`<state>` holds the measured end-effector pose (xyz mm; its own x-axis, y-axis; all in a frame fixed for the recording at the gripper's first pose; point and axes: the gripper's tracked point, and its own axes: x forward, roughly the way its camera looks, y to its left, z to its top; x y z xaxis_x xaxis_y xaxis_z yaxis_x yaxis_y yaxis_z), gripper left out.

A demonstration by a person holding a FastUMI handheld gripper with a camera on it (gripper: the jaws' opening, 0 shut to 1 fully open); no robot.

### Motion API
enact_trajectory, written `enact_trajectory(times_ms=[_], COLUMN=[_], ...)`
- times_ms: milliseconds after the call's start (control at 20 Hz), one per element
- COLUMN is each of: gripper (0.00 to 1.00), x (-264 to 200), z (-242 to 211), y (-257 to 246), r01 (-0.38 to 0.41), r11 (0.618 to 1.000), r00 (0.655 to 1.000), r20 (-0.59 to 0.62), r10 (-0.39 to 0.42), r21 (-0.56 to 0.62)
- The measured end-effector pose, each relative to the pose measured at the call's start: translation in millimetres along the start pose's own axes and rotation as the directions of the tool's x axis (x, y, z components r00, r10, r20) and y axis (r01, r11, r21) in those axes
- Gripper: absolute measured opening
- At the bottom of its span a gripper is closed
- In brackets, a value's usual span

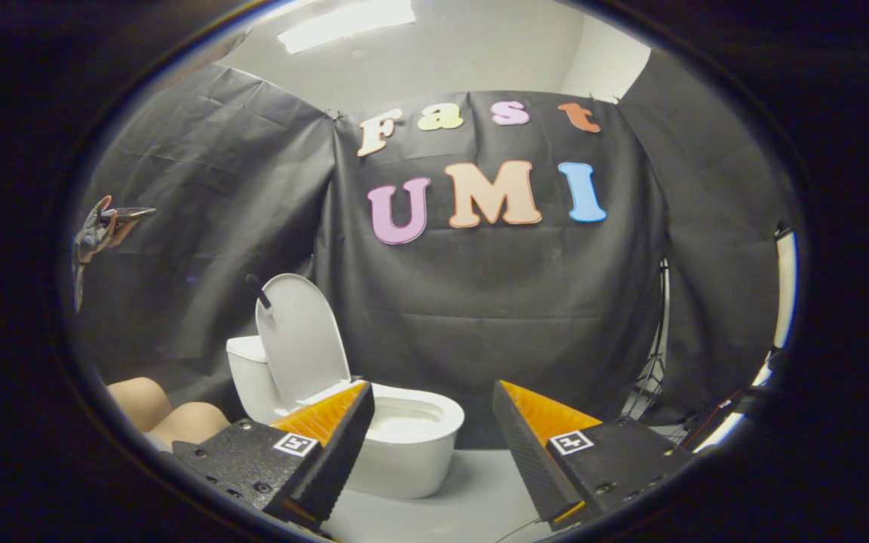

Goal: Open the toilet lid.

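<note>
A small white toilet (404, 445) stands on a pale floor ahead of my fingers, partly behind the left finger. Its lid (300, 339) stands upright, leaning back toward the white tank (250, 377), and the bowl's rim and inside are exposed. A short dark handle (258, 290) sticks up from the lid's top edge. My gripper (431, 396) is open, its two fingers wide apart with nothing between them, held back from the toilet. The left fingertip overlaps the bowl's near left side in the view.
Black cloth walls close the booth behind and on both sides. A person's knees (170, 411) show beside the tank, left of the left finger. A tripod leg (653, 377) and cables stand at the right past the right finger. A hand holding a tool (102, 230) shows high at left.
</note>
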<state>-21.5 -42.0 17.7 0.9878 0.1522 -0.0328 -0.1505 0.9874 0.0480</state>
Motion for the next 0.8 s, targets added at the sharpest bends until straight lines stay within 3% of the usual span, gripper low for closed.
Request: enact_trajectory(times_ms=[350, 800], gripper=[0.96, 0.97], x=[-3, 3], z=[-12, -41], y=[-12, 13], r01=[0.05, -0.05], r11=[0.997, 0.999], r00=[0.999, 0.991], r20=[-0.001, -0.126], r10=[-0.05, 0.051], r21=[0.064, 0.017])
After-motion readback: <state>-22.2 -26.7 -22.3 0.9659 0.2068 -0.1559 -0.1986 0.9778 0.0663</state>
